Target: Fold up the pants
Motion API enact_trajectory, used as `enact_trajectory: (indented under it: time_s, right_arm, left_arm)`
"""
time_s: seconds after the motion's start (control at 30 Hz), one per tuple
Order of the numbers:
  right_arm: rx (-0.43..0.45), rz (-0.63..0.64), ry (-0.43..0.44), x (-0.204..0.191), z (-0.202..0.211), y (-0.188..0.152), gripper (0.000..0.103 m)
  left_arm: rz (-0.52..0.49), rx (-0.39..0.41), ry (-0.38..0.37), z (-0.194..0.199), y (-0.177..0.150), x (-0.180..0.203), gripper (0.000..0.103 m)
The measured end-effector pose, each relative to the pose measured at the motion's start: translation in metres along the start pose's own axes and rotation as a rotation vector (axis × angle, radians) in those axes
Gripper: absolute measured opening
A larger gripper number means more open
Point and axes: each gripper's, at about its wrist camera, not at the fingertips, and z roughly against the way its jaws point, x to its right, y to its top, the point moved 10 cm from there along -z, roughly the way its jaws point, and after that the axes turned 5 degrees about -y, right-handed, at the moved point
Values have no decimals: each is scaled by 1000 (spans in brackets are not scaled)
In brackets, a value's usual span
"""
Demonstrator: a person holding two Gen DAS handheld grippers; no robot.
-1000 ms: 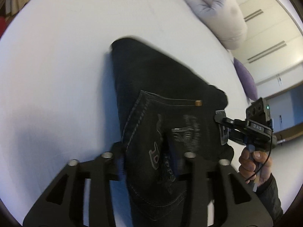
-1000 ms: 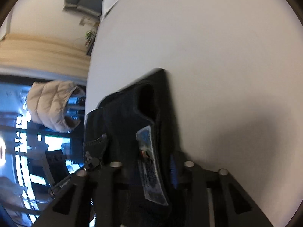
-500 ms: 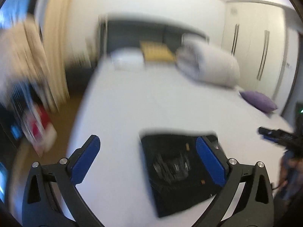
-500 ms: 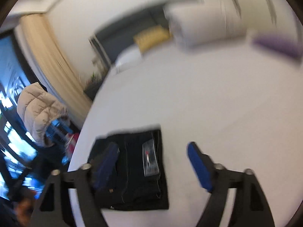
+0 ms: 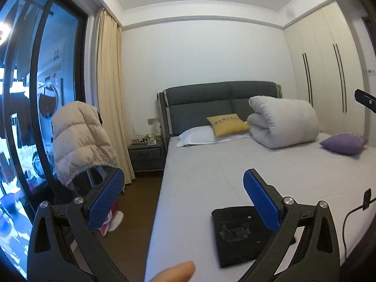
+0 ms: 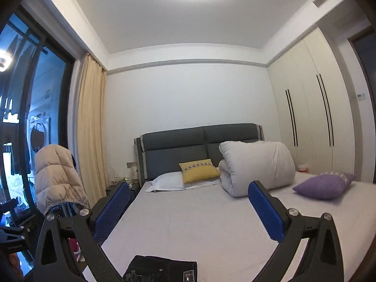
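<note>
The black jeans lie folded into a compact rectangle on the bed, near its foot end and left edge, pocket side up with a leather patch showing in the right wrist view. Nothing grips them. The left tongs stand spread wide with nothing between the blue pads, raised well above the bundle and looking across the room toward the headboard. The right tongs have just been opening as well; they too are empty and released, with the jeans just below them at the bottom of the frame. A fingertip of the person intrudes at the lower edge of the left view.

Judging by this, the folding looks finished: the pants are stacked, squared and let go. The far side of the bundle is partly hidden behind a tong arm, so whether every edge lines up neatly cannot be told. At most a small tidy-up remains.
</note>
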Motion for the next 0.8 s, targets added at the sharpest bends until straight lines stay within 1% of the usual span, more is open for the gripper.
enact_trajectory:
  time_s: [0.07,0.1,0.13,0.23,0.3,0.43,0.53,0.63,0.7,0.8]
  right_arm:
    - [2,-2,-19,-1,6,10,103]
    - [1,-8,-17,-2,10,12,103]
    - [-1,-14,-10,-3,15,15,103]
    - [-31,-29,-24,-1,18,12,103]
    - [-87,-22,-32,-3,14,-3,103]
    - [-220,-5,-47,-6,5,-43,103]
    - [-345,3,-40,-14,-4,-82,103]
    - [-433,24,-46,-21,-7,-113,103]
    - [-507,39,-51,-26,-11,-136,103]
    - [-586,42,-49,-30,-11,-165,103]
  left_arm:
    - [-8,-17,-4,9,2,2,103]
    - [-12,-33,-11,12,3,5,103]
    - [-15,-42,-13,19,7,0,103]
    - [3,-97,-27,24,-1,3,103]
    - [41,-164,-39,21,-13,9,103]
    - [99,-308,-46,-9,-55,17,103]
    - [119,-412,-25,-33,-89,15,103]
    - [139,-482,-38,-49,-120,18,103]
    - [149,-522,-43,-61,-140,25,103]
    - [148,-557,-44,-72,-160,30,103]
